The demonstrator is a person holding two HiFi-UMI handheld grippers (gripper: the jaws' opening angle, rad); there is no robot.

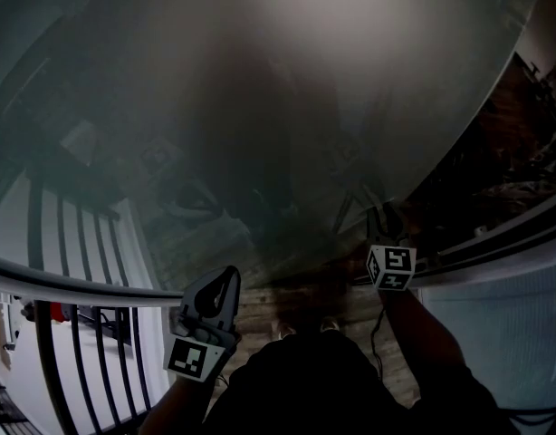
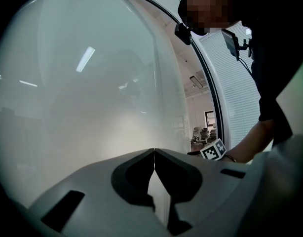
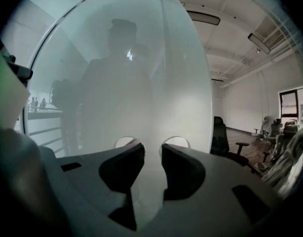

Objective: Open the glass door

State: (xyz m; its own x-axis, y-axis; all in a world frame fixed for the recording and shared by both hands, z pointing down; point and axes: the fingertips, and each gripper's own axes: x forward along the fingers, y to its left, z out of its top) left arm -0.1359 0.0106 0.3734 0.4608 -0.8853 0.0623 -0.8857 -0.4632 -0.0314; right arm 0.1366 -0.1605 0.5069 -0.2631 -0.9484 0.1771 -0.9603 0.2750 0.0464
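Evenly frosted glass door (image 3: 183, 68), pale (dim reflections (image 3: 117, 88))

Glass door (image 1: 260, 107): frosted, translucent pane with a smooth matt face.
Left tool (image 2: 154, 154), right tool (image 3: 152, 149): smooth matt grey plastic shells with darker matt linings inside the jaws.
Floor (image 1: 296, 299): wood planks with visible grain and a dull finish.
Railing (image 1: 38, 243): black metal bars under a smooth pale top rail.

wood floor (image 3: 252, 136), black office chair (image 3: 221, 135)
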